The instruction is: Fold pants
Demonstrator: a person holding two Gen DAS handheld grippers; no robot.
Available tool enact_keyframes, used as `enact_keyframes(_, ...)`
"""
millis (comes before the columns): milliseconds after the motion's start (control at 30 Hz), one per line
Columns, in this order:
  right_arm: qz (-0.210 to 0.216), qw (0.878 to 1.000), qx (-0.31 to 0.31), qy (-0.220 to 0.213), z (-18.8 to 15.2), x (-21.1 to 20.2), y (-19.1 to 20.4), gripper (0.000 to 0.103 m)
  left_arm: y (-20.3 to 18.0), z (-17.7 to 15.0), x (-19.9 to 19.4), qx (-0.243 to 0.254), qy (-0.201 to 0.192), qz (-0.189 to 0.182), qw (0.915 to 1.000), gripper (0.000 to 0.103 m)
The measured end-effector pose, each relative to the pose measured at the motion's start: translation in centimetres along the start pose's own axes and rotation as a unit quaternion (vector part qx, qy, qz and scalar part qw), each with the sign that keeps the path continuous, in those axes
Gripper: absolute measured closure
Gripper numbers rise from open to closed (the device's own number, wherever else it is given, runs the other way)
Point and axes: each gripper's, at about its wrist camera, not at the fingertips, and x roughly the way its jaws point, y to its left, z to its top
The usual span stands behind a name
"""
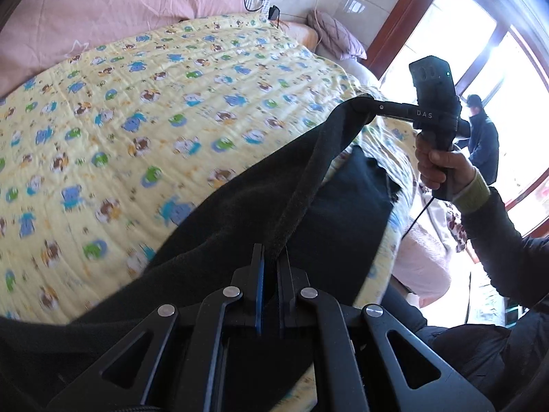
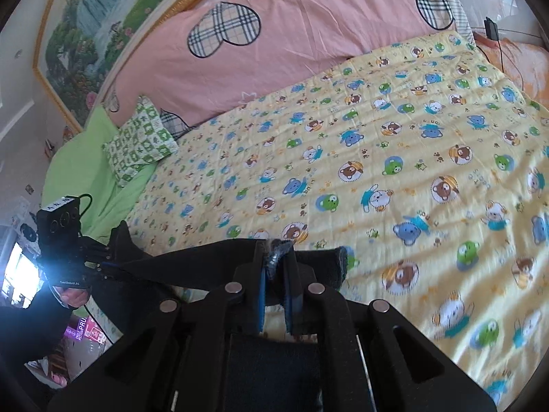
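The black pants (image 1: pixel 240 206) hang stretched between my two grippers above the near edge of the bed. My left gripper (image 1: pixel 271 257) is shut on one end of the waistband edge. My right gripper (image 1: pixel 363 103) shows in the left wrist view, shut on the other end, held by a hand. In the right wrist view my right gripper (image 2: pixel 276 257) pinches the dark fabric (image 2: pixel 315 261), and my left gripper (image 2: pixel 106 264) shows at the left, shut on the pants. The lower part of the pants drapes down, mostly hidden.
A yellow cartoon-print quilt (image 2: pixel 394 158) covers the bed. A pink duvet (image 2: pixel 291 41) lies along the far side, a green pillow (image 2: pixel 140 137) at the left. A window (image 1: pixel 480 51) is to the right, with a person standing near it.
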Motion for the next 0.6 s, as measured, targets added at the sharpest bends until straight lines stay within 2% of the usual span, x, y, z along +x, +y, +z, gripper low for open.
enact_keyframes(100, 0.017, 1.000, -0.011, -0.013, -1.5, -1.4, 0.0, 0.094, -1.4, -1.3, -0.1, 0.002, -0.003, -0.003, 1.0000, 0.099)
enact_keyframes(300, 0.027, 0.999, -0.038, -0.012, -4.3, -2.7, 0.0, 0.094, -3.7, -3.5, 0.0, 0.007, -0.008, -0.002, 0.9999, 0.099)
enact_keyframes(433, 0.024, 0.998, -0.057, -0.005, -5.8, -3.6, 0.1, 0.094, -4.5, -4.4, 0.2, 0.008, -0.009, -0.008, 0.9999, 0.099)
enact_keyframes(600, -0.001, 0.997, -0.079, 0.019, -7.3, -4.0, 0.4, 0.094, -5.2, -5.4, 1.1, 0.013, -0.003, -0.019, 0.9997, 0.099)
